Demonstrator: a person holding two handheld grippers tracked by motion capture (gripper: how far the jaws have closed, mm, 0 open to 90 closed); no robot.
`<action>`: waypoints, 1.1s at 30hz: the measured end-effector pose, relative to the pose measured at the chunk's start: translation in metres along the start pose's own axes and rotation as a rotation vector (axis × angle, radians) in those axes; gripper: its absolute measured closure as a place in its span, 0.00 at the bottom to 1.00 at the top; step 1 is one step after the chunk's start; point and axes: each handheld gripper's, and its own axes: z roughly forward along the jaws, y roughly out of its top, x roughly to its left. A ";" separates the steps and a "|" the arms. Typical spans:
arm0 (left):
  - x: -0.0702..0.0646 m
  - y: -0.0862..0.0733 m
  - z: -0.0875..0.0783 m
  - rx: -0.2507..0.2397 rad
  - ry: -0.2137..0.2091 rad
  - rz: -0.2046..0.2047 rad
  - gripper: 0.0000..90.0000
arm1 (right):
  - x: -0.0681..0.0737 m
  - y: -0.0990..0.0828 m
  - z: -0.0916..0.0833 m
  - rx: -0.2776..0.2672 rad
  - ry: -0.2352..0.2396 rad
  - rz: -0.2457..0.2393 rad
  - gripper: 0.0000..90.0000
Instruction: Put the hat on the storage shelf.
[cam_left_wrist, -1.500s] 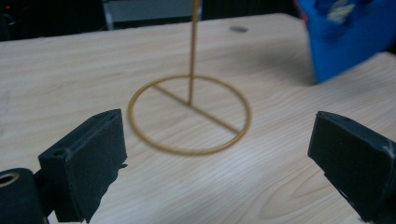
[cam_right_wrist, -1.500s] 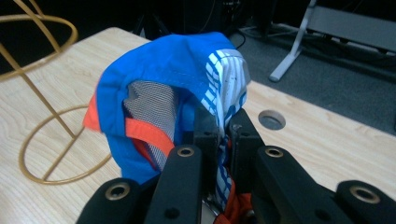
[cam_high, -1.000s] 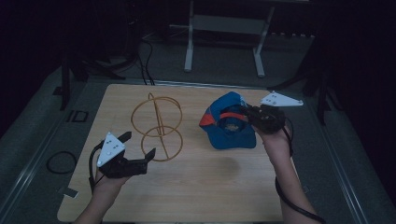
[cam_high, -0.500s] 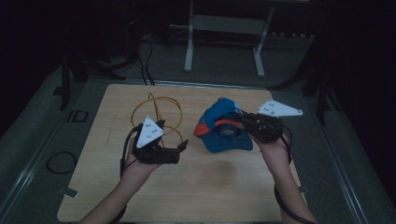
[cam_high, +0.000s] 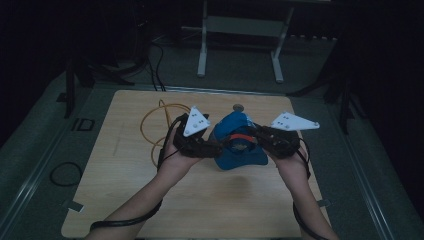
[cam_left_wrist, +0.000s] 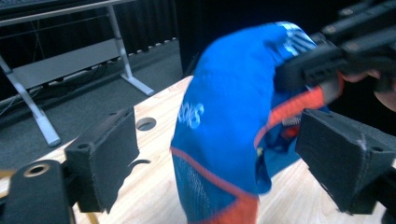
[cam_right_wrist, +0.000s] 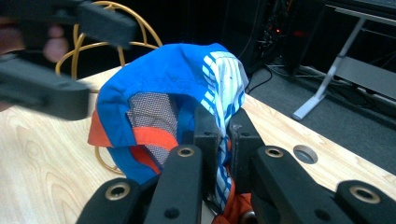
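Right now the blue cap (cam_high: 236, 145) sits at the middle of the counter (cam_high: 120, 185), raised a little off the wood at its right side. It is blue cloth with orange trim, a mesh patch inside and a white-striped panel; in the right claw's view the striped fabric (cam_right_wrist: 223, 93) is bunched up between that claw's jaws. The right claw (cam_high: 256, 137) is clamped tight on the cap's edge, its two black jaws almost together with the cloth pinched between them. The person's right hand (cam_high: 289, 157) holds it from the cap's right side.

The left claw (cam_high: 216, 148) is at the cap's left side, touching or just short of it. Its jaws stand wide and have just been closing a little, with the cap's blue side and orange hem (cam_left_wrist: 224, 140) between them, and the pads do not press on the cloth. The left hand (cam_high: 175, 157) carries it, the forearm coming in from the near edge of the counter.

Behind the left claw lies a yellow wire hoop (cam_high: 150, 125), flat on the counter, near the cap's left. A small round hole (cam_high: 238, 107) shows in the counter just beyond the cap.
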 end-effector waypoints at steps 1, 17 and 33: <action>0.000 0.002 0.005 0.012 -0.002 0.007 0.17 | 0.000 0.000 0.000 0.001 -0.002 -0.003 0.94; 0.000 0.009 0.033 0.087 -0.086 0.011 0.51 | 0.009 0.001 -0.003 -0.007 0.020 -0.031 0.94; -0.013 0.010 0.039 0.068 0.000 0.125 0.99 | 0.015 -0.011 -0.006 -0.002 0.029 0.000 0.87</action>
